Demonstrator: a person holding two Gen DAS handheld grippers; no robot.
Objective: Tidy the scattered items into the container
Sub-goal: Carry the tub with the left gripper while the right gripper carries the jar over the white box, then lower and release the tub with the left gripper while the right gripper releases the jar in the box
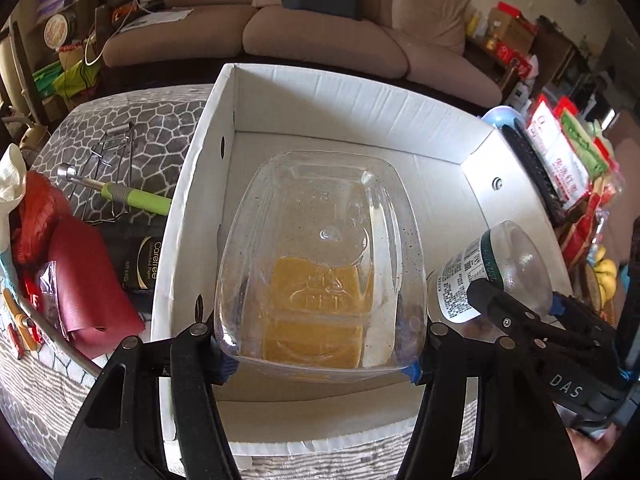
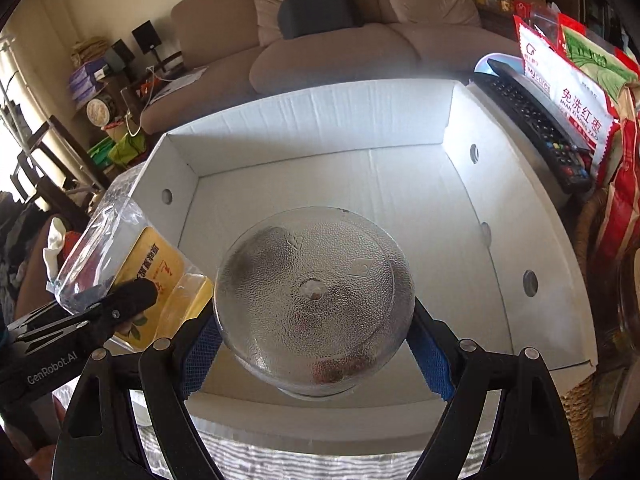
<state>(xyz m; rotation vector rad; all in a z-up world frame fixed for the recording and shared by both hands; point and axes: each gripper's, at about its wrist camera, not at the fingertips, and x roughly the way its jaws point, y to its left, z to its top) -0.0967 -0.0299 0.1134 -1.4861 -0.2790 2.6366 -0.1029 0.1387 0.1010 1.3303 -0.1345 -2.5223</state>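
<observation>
White box (image 2: pixel 320 184) floor bare beneath both held containers.

jar (image 2: pixel 314 304) lid hidden, remote (image 2: pixel 532 128) partly covered

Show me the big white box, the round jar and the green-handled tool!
White box (image 2: pixel 320 120): right wrist view, far inside wall.
Round jar (image 2: pixel 314 292): right wrist view, its bumpy clear bottom.
Green-handled tool (image 1: pixel 136 197): left wrist view, green handle.

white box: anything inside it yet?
The white box shows only bare floor. The clear packet in the left gripper and the jar in the right gripper hide the patches beneath them.
</observation>
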